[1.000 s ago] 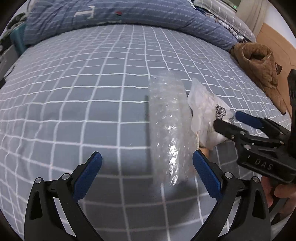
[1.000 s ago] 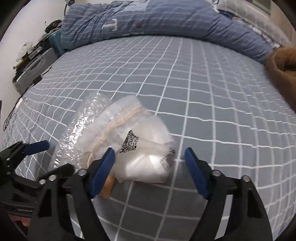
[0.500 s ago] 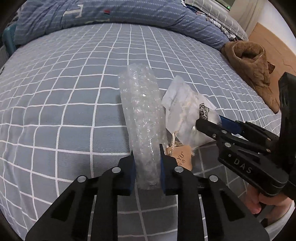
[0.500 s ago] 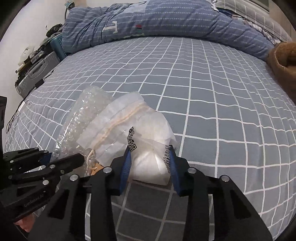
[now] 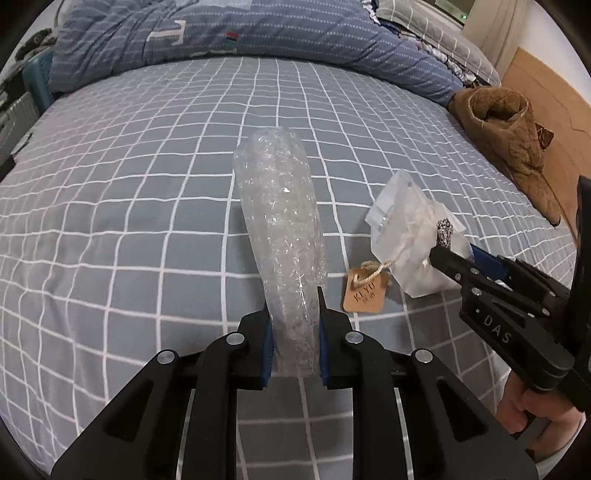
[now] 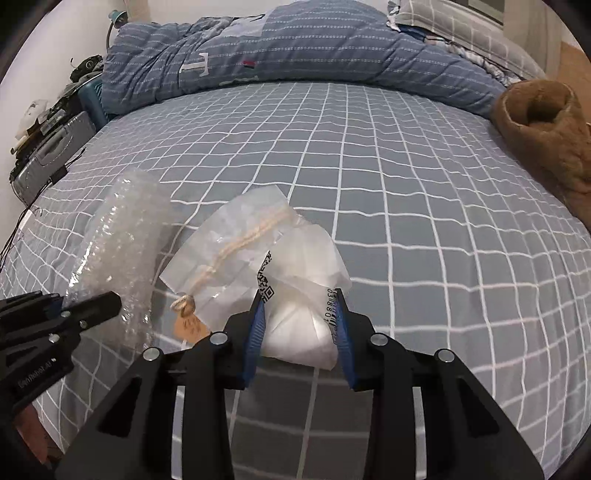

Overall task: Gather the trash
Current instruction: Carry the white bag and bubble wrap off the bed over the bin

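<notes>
My left gripper (image 5: 293, 299) is shut on the near end of a long piece of clear bubble wrap (image 5: 280, 221), which stands up off the grey checked bed sheet (image 5: 110, 221). My right gripper (image 6: 299, 299) is shut on a crumpled clear plastic bag (image 6: 266, 266) with a barcode label; a brown paper tag (image 5: 365, 291) on a string hangs from it. The right gripper (image 5: 465, 258) shows in the left wrist view holding the bag (image 5: 406, 229). The left gripper's fingertips (image 6: 99, 302) show in the right wrist view beside the bubble wrap (image 6: 122, 236).
A rumpled blue striped duvet (image 5: 258, 33) lies along the far side of the bed. A brown fleece garment (image 5: 509, 129) lies at the right edge. A grey case (image 6: 51, 155) and clutter stand off the bed's left side.
Both grippers closed from open, the left on the bubble wrap, the right on the plastic bag. Both pieces have since lifted off the sheet and moved apart, baring the paper tag.
</notes>
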